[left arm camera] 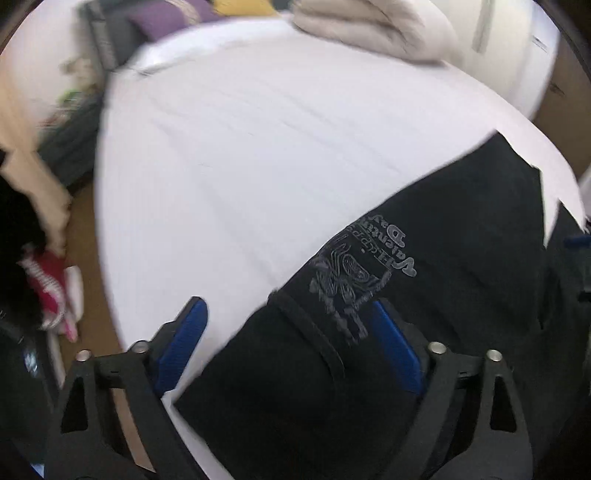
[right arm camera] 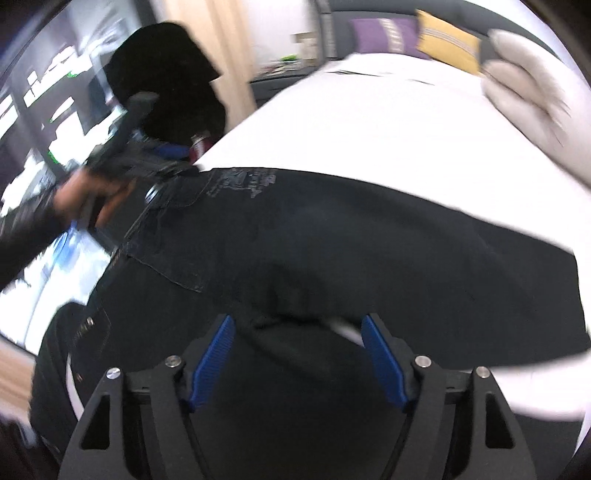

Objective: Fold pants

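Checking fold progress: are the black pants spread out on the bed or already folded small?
Spread out. The black pants lie broad and flat across the white bed, printed pocket showing; no compact stack. Layering cannot be told.

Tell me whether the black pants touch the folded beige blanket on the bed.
Apart. The right wrist view shows bare white sheet between the black pants and the folded beige blanket.

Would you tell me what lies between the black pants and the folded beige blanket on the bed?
Only bare white bedsheet separates the black pants from the beige blanket, clearest in the left wrist view.
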Demonstrator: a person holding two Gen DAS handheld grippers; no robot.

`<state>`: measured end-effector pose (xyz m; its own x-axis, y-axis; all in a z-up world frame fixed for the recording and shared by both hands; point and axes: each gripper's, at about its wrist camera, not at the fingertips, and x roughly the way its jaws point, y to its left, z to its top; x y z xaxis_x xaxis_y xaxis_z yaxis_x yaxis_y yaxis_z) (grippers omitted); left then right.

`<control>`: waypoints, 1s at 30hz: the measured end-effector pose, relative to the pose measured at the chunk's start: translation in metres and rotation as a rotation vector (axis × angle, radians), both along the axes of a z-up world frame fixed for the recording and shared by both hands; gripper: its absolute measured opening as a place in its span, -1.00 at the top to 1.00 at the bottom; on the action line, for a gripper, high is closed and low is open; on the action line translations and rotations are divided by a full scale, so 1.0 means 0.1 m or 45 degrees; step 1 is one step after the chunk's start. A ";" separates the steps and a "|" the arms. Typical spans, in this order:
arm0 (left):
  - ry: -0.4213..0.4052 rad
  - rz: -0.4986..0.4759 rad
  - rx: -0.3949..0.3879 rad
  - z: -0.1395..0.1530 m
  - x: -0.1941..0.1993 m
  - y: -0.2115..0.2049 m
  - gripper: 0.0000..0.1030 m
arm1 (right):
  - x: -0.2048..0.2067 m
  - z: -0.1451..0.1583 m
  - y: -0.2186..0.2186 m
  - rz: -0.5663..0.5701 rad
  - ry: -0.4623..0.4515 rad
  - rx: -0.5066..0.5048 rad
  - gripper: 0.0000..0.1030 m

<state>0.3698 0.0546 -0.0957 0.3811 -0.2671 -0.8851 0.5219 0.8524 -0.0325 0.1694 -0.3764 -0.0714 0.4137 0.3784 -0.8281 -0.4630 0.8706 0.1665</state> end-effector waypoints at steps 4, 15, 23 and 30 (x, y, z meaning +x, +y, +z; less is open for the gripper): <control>0.195 -0.089 0.002 -0.30 0.29 -0.03 -0.11 | 0.31 -0.04 0.02 0.094 0.008 -0.010 -0.31; 0.142 -0.085 -0.012 -0.34 0.16 -0.02 0.80 | 1.35 -0.06 0.56 0.305 -0.052 -0.169 -0.07; -0.137 -0.069 -0.012 -0.07 -0.38 0.01 0.81 | 1.96 -0.11 0.97 0.421 -0.042 -0.311 -0.07; -0.193 -0.078 -0.023 0.05 -0.65 0.22 0.80 | 2.24 -0.31 1.32 0.545 0.036 -0.504 0.08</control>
